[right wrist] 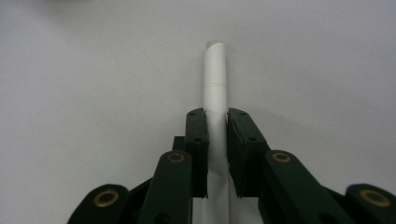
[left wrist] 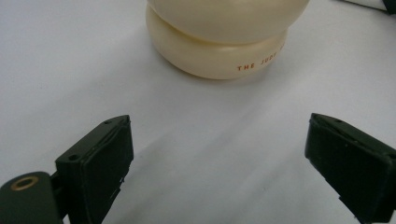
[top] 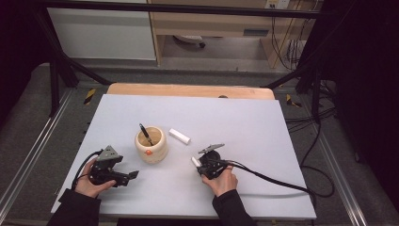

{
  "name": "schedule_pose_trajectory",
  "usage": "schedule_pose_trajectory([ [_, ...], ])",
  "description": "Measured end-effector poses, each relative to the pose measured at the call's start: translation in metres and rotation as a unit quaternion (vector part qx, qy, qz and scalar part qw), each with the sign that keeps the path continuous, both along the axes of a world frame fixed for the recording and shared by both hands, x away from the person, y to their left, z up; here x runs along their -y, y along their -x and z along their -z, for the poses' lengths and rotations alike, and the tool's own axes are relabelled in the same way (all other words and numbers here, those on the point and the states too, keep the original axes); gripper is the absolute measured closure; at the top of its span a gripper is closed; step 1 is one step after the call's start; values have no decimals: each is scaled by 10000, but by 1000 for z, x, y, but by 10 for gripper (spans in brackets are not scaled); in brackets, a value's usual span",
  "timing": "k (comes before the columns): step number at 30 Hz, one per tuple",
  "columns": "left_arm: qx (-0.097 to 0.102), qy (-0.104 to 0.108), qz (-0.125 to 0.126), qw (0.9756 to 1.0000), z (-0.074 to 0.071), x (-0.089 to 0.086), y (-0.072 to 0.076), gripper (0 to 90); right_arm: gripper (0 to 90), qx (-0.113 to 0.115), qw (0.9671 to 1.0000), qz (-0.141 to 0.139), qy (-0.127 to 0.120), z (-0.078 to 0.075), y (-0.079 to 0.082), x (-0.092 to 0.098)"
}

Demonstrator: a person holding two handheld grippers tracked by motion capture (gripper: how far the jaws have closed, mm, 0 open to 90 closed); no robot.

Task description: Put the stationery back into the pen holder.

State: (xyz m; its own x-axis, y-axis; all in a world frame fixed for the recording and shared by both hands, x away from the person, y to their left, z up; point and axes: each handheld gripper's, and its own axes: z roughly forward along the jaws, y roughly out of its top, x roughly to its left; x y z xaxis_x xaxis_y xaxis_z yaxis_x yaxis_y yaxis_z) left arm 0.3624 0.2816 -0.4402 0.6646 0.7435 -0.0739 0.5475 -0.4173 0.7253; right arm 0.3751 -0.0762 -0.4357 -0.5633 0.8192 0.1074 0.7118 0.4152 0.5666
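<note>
A cream round holder (top: 151,144) stands on the white table with a black pen (top: 145,134) leaning in it; its base with red lettering fills the top of the left gripper view (left wrist: 219,51). My left gripper (top: 130,176) rests near the table's front left, open, jaws wide apart and aimed at the holder, nothing between them (left wrist: 217,163). My right gripper (top: 196,165) sits at the front centre, shut on a white stick (right wrist: 215,93) that runs between its pads and pokes out ahead. A second white stick (top: 179,136) lies on the table right of the holder.
The white table top (top: 244,132) spreads wide to the right and back. Black cables (top: 277,181) trail from the right gripper to the table's right edge. A wooden board edge (top: 188,89) borders the far side, with black frame bars beyond.
</note>
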Motion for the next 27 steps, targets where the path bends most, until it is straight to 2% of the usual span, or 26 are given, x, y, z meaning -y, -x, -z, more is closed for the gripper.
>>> schedule_pose_trajectory([
  [9,-8,-3,1,10000,0,0,0,79,792,114,9998,-145,-120,-14,0,6],
  [14,-8,-2,0,10000,0,0,0,79,792,187,9995,-139,-209,-23,1,10],
  [27,-17,6,-8,10000,0,0,0,79,793,597,9967,-169,-522,-55,0,22],
])
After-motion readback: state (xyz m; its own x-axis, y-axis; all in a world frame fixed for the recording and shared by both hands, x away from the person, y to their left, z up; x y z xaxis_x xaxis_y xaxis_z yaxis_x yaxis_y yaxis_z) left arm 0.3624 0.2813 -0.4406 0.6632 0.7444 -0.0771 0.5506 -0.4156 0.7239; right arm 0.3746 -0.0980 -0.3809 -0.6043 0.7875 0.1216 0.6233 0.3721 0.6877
